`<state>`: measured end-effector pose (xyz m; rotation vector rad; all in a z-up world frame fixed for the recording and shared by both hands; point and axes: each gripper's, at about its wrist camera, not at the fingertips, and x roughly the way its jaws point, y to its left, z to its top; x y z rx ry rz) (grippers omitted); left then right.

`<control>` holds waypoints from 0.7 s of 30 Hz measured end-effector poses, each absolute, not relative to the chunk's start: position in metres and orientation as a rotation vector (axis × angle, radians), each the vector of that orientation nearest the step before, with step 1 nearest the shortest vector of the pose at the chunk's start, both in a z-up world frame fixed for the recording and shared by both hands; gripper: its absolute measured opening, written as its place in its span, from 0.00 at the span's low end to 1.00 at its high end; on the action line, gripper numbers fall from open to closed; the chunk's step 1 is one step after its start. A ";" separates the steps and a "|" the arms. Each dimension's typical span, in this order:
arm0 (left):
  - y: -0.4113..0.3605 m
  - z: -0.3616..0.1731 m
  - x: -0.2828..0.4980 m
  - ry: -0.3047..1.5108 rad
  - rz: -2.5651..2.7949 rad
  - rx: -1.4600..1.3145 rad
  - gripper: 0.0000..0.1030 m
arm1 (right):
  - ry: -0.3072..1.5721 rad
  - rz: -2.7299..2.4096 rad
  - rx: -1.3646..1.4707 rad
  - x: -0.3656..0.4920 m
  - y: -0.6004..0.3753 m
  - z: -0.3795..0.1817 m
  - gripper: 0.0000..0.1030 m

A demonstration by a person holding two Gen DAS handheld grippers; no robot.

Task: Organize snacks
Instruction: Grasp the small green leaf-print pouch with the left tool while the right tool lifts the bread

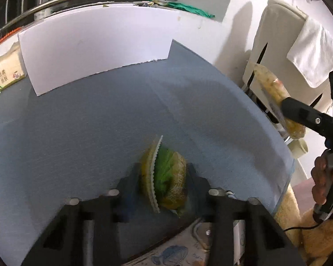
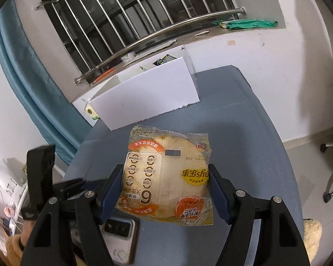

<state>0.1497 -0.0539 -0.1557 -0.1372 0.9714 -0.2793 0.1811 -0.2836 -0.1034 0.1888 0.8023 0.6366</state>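
Both grippers raised over the blue table [image 2: 255, 133], left gripper [image 1: 164, 177] jaws clamping a green-and-yellow snack pack [image 1: 166, 177], right gripper [image 2: 166, 181] a bread packet [image 2: 166, 177]

Right gripper holds a wrapped bun over the blue table

The right gripper [image 2: 165, 188] clamps a packaged bun [image 2: 166, 177] flat between its blue pads [image 2: 112, 188]. Far beyond it, a white cardboard box [image 2: 144, 97] stands on the blue tabletop [image 2: 244, 122] beneath the barred window [image 2: 133, 17]. The left gripper [image 2: 41, 177] shows near left
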 end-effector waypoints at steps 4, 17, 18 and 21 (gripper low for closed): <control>-0.051 -0.151 0.139 0.936 -0.276 -0.145 0.39 | 0.790 0.643 0.204 0.180 -0.288 -0.103 0.74; 0.008 -0.057 0.124 0.654 -0.233 -0.237 0.39 | 0.733 0.709 0.185 0.193 -0.260 -0.081 0.74; 0.015 -0.045 0.130 0.629 -0.233 -0.240 0.39 | 0.713 0.722 0.169 0.197 -0.254 -0.071 0.74; 0.032 -0.020 0.153 0.579 -0.213 -0.234 0.39 | 0.662 0.748 0.132 0.215 -0.235 -0.044 0.75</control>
